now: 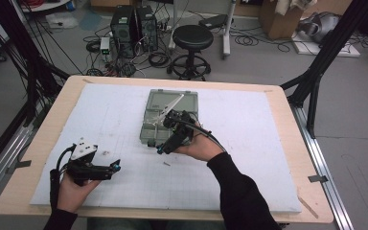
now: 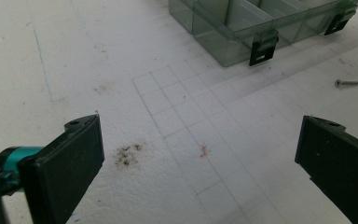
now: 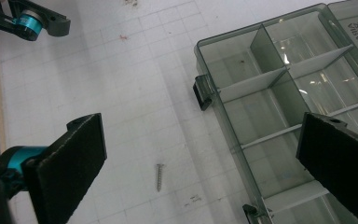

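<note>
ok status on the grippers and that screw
Both grippers open, left, right. Screw loose on mat beside open box, between right jaws. Nothing in the way.

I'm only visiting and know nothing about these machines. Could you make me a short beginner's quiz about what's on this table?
1. True or false: the screw lies inside the compartment box.
2. The right gripper has its jaws: A) clamped on the screw, B) apart with nothing between the pads, C) clamped on a latch.
3. What does the left gripper hold?

Key:
1. False; it lies on the white mat beside the box.
2. B.
3. Nothing; its jaws stand open above the mat.
</note>
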{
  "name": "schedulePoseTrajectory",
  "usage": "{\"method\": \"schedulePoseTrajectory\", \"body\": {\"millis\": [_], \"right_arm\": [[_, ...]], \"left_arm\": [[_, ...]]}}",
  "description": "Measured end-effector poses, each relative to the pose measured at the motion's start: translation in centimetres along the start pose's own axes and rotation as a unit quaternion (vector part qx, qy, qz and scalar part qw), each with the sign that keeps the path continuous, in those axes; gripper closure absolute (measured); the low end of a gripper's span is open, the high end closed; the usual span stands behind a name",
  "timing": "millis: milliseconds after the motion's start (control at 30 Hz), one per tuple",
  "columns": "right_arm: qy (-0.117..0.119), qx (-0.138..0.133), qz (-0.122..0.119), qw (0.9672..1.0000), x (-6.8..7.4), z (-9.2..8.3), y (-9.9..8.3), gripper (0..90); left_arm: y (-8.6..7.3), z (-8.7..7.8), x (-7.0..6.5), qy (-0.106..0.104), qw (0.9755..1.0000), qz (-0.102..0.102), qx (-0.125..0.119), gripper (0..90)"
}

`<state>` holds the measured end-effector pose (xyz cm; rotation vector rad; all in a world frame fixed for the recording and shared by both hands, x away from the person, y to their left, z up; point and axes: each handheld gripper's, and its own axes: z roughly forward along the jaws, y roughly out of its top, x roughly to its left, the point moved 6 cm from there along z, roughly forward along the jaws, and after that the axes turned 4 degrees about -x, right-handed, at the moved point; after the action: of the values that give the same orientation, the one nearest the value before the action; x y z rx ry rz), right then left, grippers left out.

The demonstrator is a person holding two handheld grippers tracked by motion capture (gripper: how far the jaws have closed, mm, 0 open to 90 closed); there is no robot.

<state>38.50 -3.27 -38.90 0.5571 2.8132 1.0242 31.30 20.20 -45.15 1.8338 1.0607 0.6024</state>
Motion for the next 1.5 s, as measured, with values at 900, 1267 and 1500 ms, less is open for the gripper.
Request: {"method": "schedulePoseTrajectory", "body": {"millis": [900,1267,1500], "right_arm": [[0.007,0.013,0.000,0.9999,0.8,0.8,-0.9,0.2],[0.014,0.021,0.000,0.9997,1.0,1.4,-1.8,0.2],[0.017,0.025,-0.001,0.9995,1.4,1.9,-2.4,0.2]], "left_arm": [[0.0,0.0,0.0,-0.002,1.0000,-0.001,-0.001,1.7],[0.0,0.0,0.1,-0.003,1.0000,0.000,0.001,1.7],[0.0,0.0,0.1,-0.003,1.0000,0.001,0.002,1.7]]}}
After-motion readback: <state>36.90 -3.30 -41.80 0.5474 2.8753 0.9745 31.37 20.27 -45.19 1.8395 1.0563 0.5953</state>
